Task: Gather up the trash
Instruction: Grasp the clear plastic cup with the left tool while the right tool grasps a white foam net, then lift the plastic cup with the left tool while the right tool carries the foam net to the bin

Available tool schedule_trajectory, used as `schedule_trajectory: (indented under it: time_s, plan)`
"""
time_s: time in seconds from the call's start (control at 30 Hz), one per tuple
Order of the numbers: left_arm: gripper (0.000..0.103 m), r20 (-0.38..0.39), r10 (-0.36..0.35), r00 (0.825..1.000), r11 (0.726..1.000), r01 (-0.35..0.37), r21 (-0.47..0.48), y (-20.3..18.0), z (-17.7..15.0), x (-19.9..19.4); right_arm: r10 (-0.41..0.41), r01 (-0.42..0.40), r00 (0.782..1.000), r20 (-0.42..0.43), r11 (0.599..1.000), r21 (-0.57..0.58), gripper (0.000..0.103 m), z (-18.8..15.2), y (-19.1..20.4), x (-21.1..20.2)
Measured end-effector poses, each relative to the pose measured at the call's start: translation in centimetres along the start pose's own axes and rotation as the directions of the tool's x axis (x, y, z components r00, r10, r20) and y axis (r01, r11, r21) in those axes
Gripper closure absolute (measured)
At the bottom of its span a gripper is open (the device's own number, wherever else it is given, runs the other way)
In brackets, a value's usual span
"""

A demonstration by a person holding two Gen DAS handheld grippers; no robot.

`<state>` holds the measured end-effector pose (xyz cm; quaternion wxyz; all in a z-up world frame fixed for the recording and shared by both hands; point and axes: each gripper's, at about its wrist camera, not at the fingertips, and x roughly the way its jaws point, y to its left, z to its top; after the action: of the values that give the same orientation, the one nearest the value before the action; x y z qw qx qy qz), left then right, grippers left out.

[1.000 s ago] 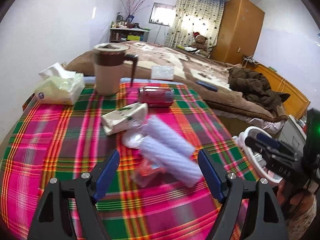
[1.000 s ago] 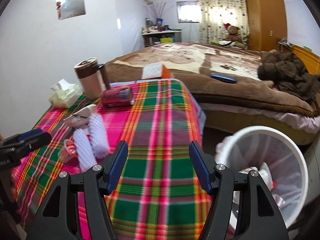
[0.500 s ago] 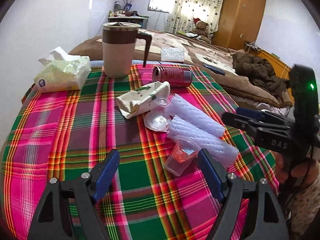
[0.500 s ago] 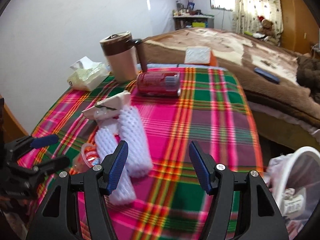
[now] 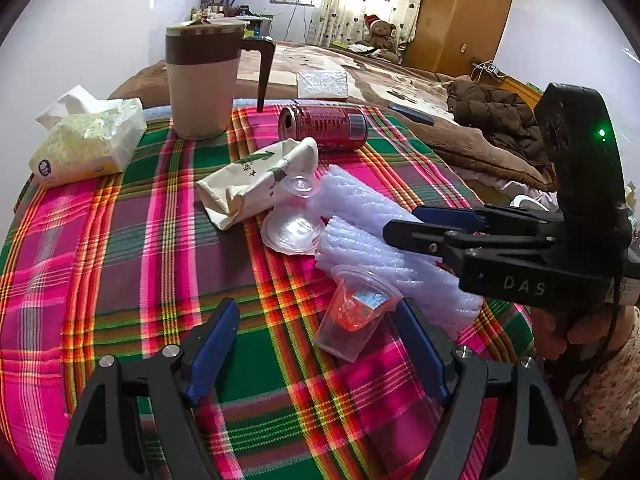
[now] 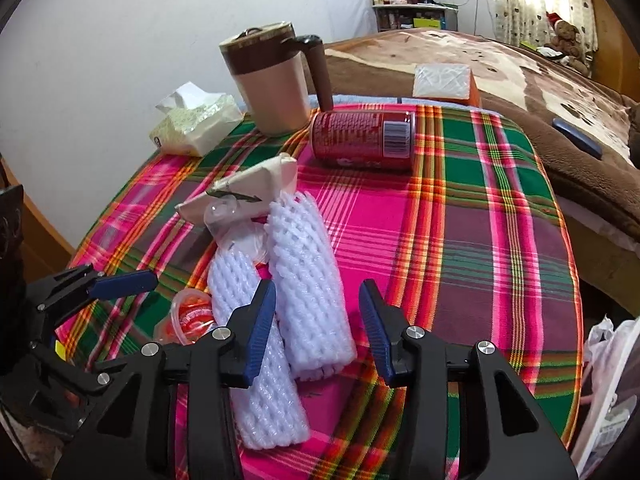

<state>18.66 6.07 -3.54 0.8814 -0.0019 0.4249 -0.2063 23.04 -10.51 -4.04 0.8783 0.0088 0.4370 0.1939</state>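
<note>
On the plaid tablecloth lie two white foam net sleeves, a tipped clear plastic cup with red residue, a clear lid, a crumpled paper carton and a red can. My left gripper is open just above the cloth, and the cup lies between its fingers, close to the right one. My right gripper straddles the right-hand foam sleeve. Its jaws are closing, with a gap still showing at the right pad. It reaches in from the right in the left wrist view.
A brown-and-beige jug and a tissue pack stand at the table's far side. Beyond the table lies a bed with a tissue box. A white bin with a bag stands below the table's right edge.
The right gripper swung left from the bin side to over the foam sleeves, and its jaws narrowed. The left gripper sank and closed in on the plastic cup.
</note>
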Motion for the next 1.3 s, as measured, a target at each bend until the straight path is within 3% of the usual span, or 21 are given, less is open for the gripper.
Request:
schedule_trajectory:
  time_s: [0.07,0.27,0.3,0.6,0.77,1.3]
  plan:
    - [0.022,-0.006,0.009,1.000,1.000,-0.009,0.010,-0.1,0.0,0.2,-0.004,0.004,1.000,-0.013,1.000,0.005,0.069,0.0,-0.1,0.4]
    - [0.036,-0.023,0.007,1.000,1.000,-0.007,0.017,-0.2,0.1,1.0,-0.016,0.016,1.000,-0.001,1.000,0.018,0.076,-0.1,-0.3,0.0]
    - [0.042,-0.028,0.003,1.000,1.000,-0.003,0.018,-0.2,0.2,1.1,-0.022,0.022,1.000,0.001,0.999,0.023,0.077,-0.1,-0.5,-0.1]
    - [0.061,-0.026,-0.015,1.000,1.000,0.016,0.012,0.0,0.6,1.5,-0.071,0.067,0.997,0.036,0.991,0.114,0.078,-1.0,-1.9,-1.2]
    - [0.066,-0.015,-0.024,1.000,1.000,0.024,0.006,-0.3,0.5,1.3,-0.077,0.067,0.995,0.063,0.986,0.152,0.078,-1.7,-2.0,-2.3]
    - [0.067,0.060,0.020,0.998,0.999,-0.017,-0.046,-1.3,0.0,-0.9,-0.079,0.049,0.988,0.135,0.976,0.213,0.078,-3.7,-2.9,-5.3]
